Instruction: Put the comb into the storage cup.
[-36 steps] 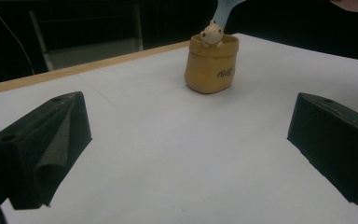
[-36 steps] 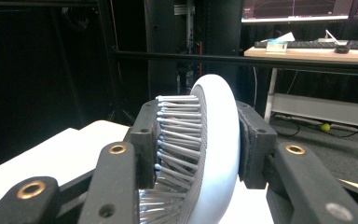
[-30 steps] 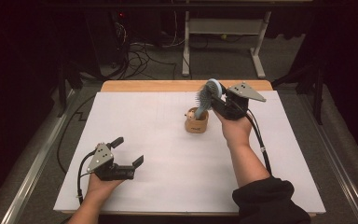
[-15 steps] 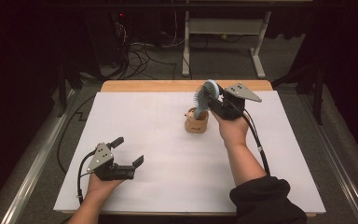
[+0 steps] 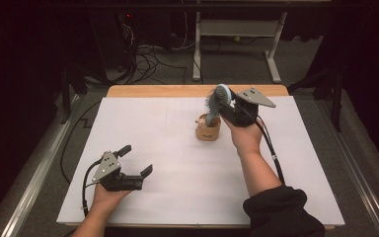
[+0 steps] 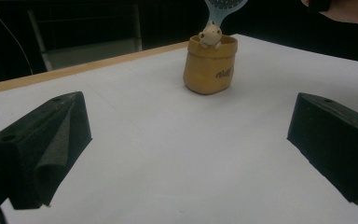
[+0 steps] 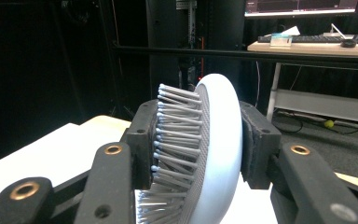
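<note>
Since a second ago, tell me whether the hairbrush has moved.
No. The hairbrush, clamped in the right tongs, stands handle-down in the tan pot, same place against the table's wooden far edge.

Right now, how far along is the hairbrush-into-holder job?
Done: the hairbrush stands with its handle down inside the tan holder, beside the small figure on its rim. In hand: the right gripper clamps the brush head, bristles against one side, and its fingers have just begun opening. Left: let go fully and back the hand away. The left gripper rests open on the white table.
</note>
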### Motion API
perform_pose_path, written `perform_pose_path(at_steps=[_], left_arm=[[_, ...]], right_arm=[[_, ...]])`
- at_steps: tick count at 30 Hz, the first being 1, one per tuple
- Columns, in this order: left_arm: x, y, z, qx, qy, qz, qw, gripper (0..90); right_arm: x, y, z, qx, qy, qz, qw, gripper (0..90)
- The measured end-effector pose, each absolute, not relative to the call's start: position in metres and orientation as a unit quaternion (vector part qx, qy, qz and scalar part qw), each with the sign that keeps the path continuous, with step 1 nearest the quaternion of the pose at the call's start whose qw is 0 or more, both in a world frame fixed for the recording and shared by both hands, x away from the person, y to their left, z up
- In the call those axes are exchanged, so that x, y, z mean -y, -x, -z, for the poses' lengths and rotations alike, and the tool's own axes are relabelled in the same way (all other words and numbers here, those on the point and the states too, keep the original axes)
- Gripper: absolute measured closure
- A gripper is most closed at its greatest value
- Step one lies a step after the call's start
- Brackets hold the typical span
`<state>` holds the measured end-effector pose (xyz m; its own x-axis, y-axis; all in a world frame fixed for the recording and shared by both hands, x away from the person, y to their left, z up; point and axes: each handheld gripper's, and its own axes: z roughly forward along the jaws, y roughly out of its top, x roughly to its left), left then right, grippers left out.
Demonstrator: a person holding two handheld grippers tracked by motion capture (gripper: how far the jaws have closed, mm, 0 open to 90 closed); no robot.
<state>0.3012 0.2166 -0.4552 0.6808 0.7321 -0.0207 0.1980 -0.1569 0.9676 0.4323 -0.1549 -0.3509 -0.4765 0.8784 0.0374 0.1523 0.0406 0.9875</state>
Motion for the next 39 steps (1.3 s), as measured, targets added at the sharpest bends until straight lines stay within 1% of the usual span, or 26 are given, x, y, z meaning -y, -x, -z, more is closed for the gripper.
perform_pose_path(at_steps=[29, 39], left_arm=[[-0.2167, -0.3019, 0.4557, -0.325, -0.722, -0.236, 0.563, 0.5], [-0.2165, -0.3019, 0.4558, -0.324, -0.723, -0.234, 0.563, 0.8]], right_arm=[[0.1601, -0.4362, 0.3482, -0.649, -0.418, -0.553, 0.313, 46.8], [0.1633, -0.4368, 0.3472, -0.645, -0.426, -0.550, 0.315, 45.2]])
